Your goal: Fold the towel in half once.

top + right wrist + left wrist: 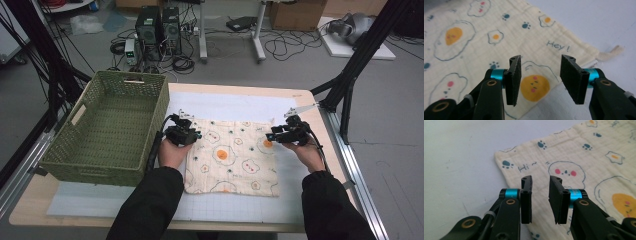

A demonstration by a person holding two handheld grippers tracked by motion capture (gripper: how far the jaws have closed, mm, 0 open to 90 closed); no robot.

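You are working under even, soft room light, and it is casting only faint shadows. In the high view the picture is looking a little soft, and the floor at the upper left of the frame is staying dimmer. In both gripper views the cloth (pixel 579 170) is staying sharp in the middle, while the black metal at the bottom edge is blurring slightly.
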